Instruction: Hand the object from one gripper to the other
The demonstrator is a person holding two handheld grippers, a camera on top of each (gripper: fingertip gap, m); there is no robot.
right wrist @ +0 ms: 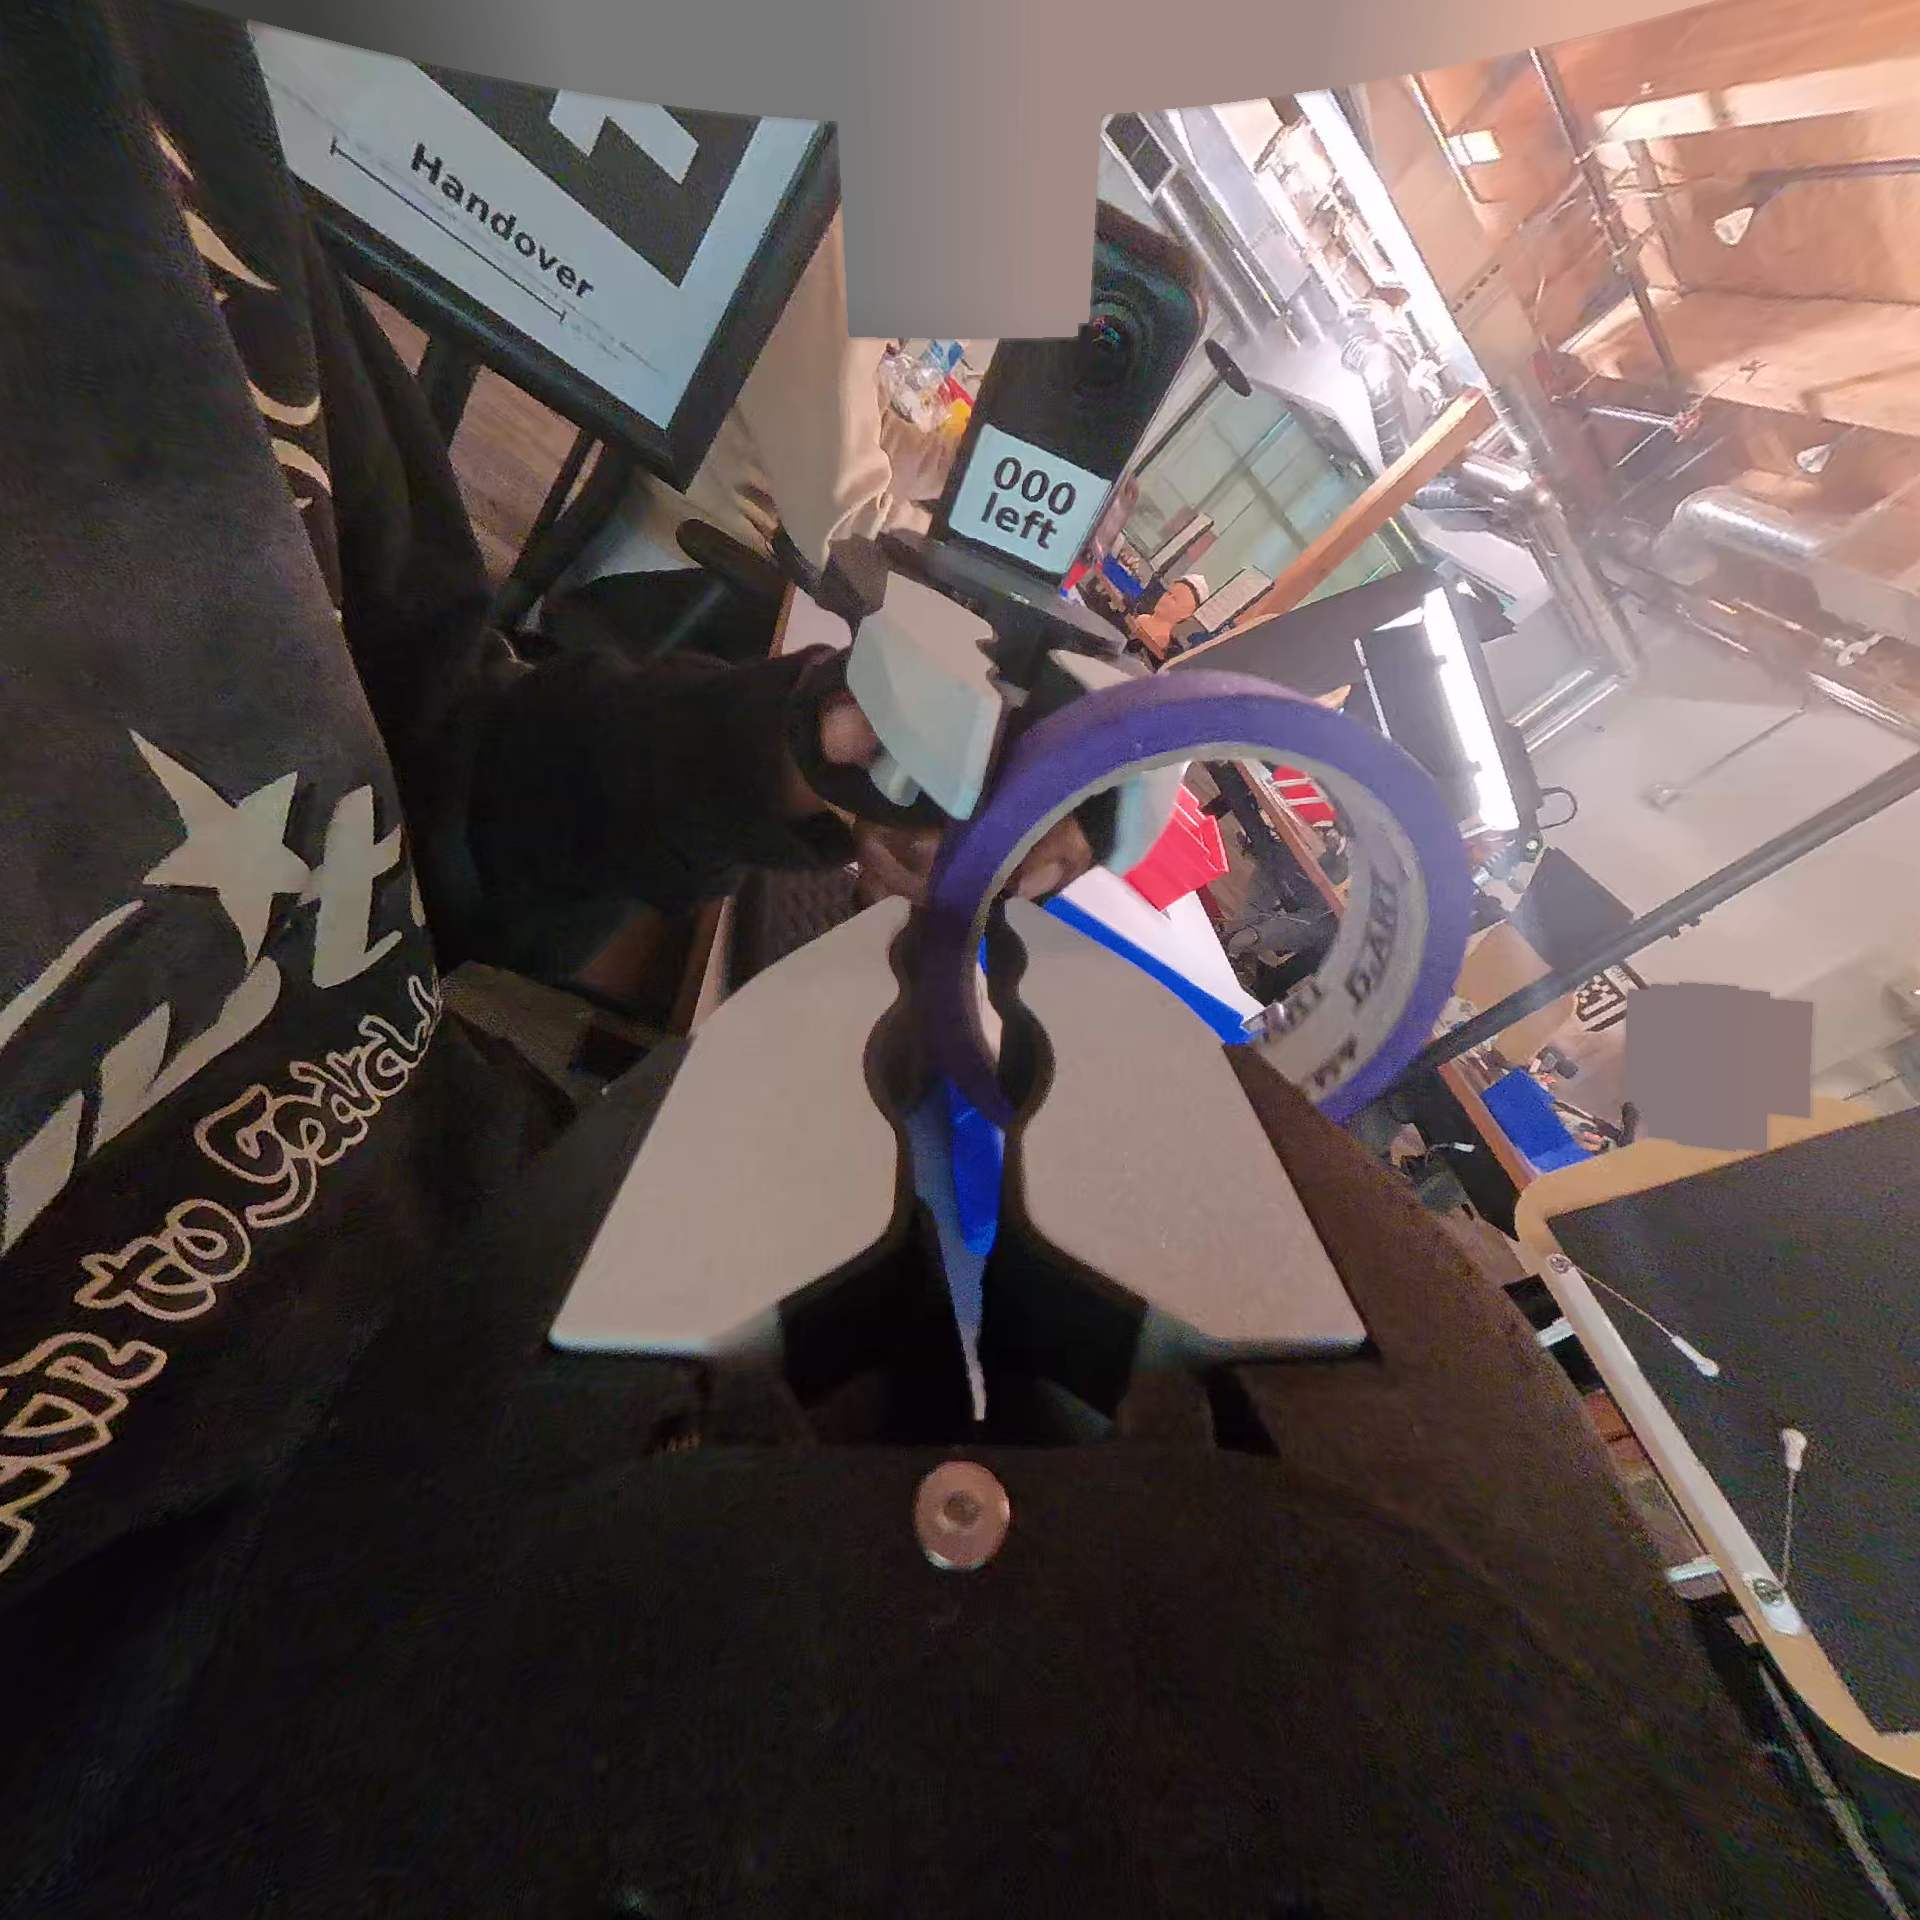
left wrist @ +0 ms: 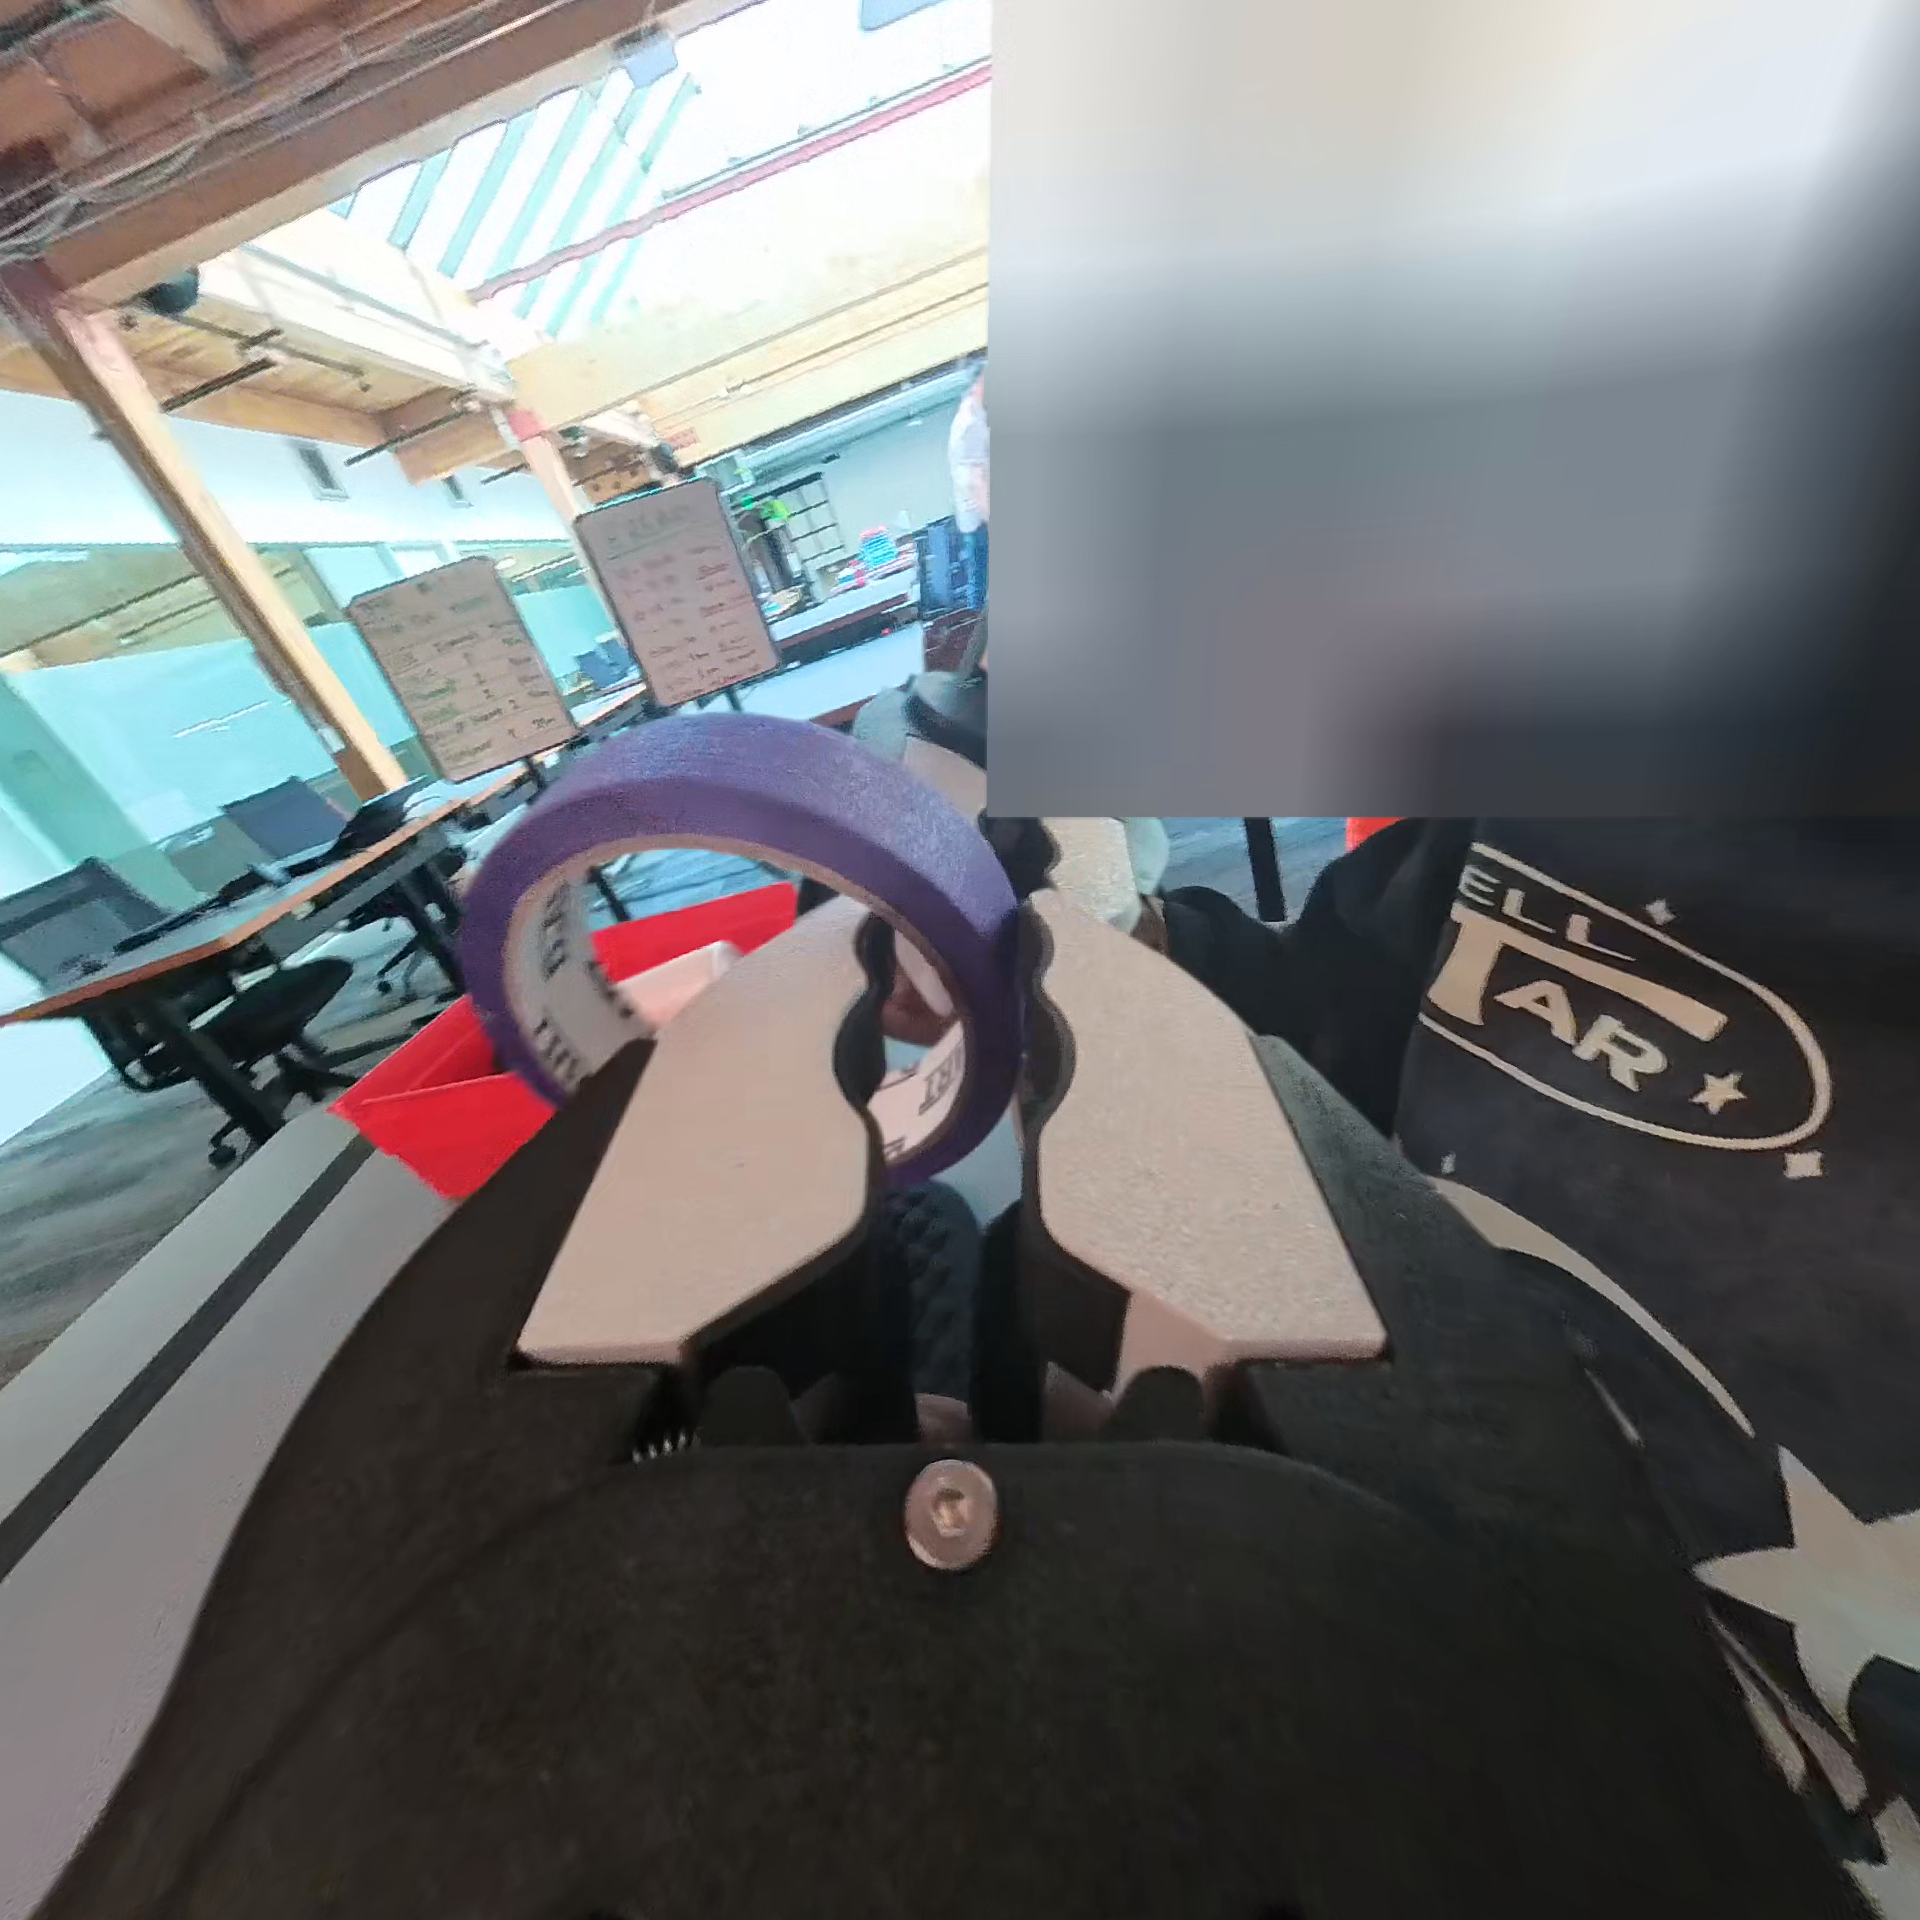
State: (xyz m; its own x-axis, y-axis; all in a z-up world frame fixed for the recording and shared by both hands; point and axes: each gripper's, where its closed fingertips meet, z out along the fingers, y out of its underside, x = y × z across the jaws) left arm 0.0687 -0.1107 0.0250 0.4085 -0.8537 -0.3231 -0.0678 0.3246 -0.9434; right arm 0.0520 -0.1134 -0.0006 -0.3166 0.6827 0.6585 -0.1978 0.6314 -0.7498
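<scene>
A purple tape roll [left wrist: 748, 790] stands on edge in the air between both grippers. In the left wrist view my left gripper [left wrist: 945, 935] has its jaws astride the roll's right wall. The wall lies against the right finger and a gap shows on the other side, so the gripper is open. In the right wrist view my right gripper [right wrist: 951, 925] is shut on the near-left wall of the tape roll [right wrist: 1226, 717]. The left gripper [right wrist: 1023, 774] shows beyond, with one finger outside the ring and one inside. A right-gripper finger [left wrist: 1091, 868] shows behind the roll.
The person's dark printed shirt [left wrist: 1610, 1143] [right wrist: 156, 831] is close on one side. A red bin [left wrist: 436, 1112] sits on a grey table edge [left wrist: 156, 1351] below. A framed sign [right wrist: 540, 208], a black board with a pale rim [right wrist: 1714, 1403] and a blue-and-white bin [right wrist: 1143, 956] are nearby. The grippers are tip to tip, or close to it.
</scene>
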